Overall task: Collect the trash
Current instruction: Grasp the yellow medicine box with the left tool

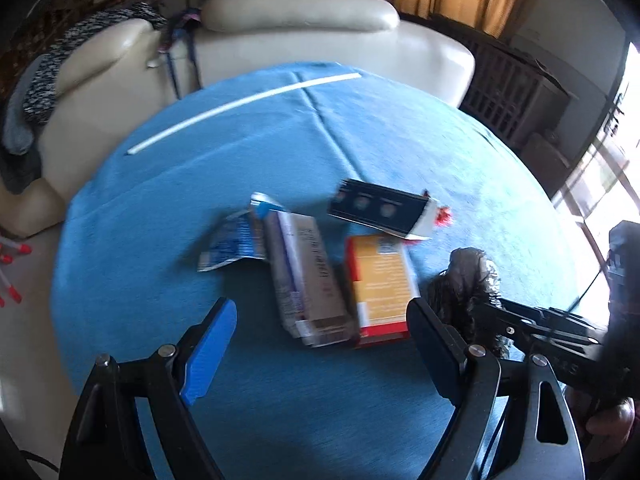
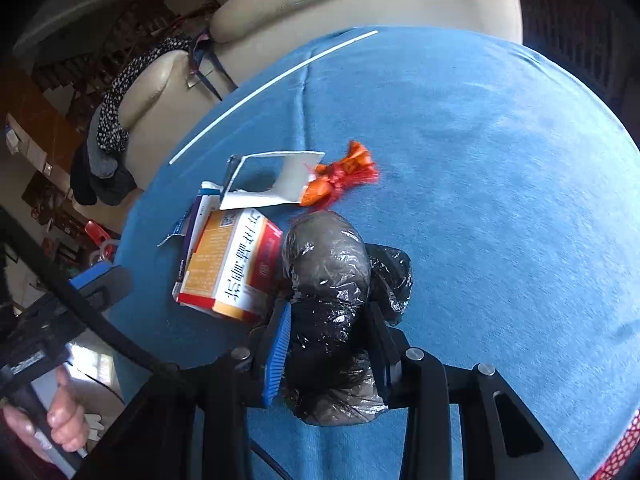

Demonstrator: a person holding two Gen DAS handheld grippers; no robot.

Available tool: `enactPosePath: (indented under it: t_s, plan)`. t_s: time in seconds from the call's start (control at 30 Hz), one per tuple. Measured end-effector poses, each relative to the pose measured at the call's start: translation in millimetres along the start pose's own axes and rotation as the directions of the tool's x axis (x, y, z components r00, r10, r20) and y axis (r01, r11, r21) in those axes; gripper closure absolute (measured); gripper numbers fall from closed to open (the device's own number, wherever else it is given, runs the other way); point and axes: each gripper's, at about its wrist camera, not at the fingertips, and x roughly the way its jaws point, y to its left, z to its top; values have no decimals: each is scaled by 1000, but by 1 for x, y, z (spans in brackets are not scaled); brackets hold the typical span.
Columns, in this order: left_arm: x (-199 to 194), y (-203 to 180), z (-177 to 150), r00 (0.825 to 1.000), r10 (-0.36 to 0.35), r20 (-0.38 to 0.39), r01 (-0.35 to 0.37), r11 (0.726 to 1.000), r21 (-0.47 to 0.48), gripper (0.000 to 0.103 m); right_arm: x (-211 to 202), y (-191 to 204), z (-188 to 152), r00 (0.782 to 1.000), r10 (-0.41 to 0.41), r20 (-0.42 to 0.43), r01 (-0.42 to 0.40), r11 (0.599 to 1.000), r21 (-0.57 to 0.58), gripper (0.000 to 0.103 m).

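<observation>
your right gripper (image 2: 328, 344) pinches the black bag (image 2: 328, 280); left gripper (image 1: 320, 344) spread, empty. uncollected on the table (image 2: 500, 160): orange box (image 2: 224, 264) at 10 o'clock of the bag, red wrapper (image 2: 340, 176) at 12, more cartons.

Cream leather sofa (image 1: 300, 12) behind blue-clothed table (image 1: 400, 128); bright window (image 1: 624, 120) right.

Daylight glares from the window (image 1: 624, 128); fisheye edges dark, left view motion-blurred.
</observation>
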Motion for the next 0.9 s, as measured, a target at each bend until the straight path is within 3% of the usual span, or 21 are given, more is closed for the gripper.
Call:
enactPosePath:
  t_s: [0.3,0.37,0.57,0.9]
  plan:
    - [45,-30,12,993,-75,-87,77,997,17,18,-34,-27,-15,999,-21,31,20,999,28,64]
    - [54,-31,12,989,-86,-116,86,996,1,36,-38,-32,-19,999,-21,33,20,999,37,64]
    - [68,-34,7,983,-99,-157,100,995,-2,54,-40,-39,-24,999,-9,34,7,998,62,64]
    - [49,-25,-7,983,-136,-124,134,991,-27,55,-43,-35,-27,999,3,44,-6,998,62,64]
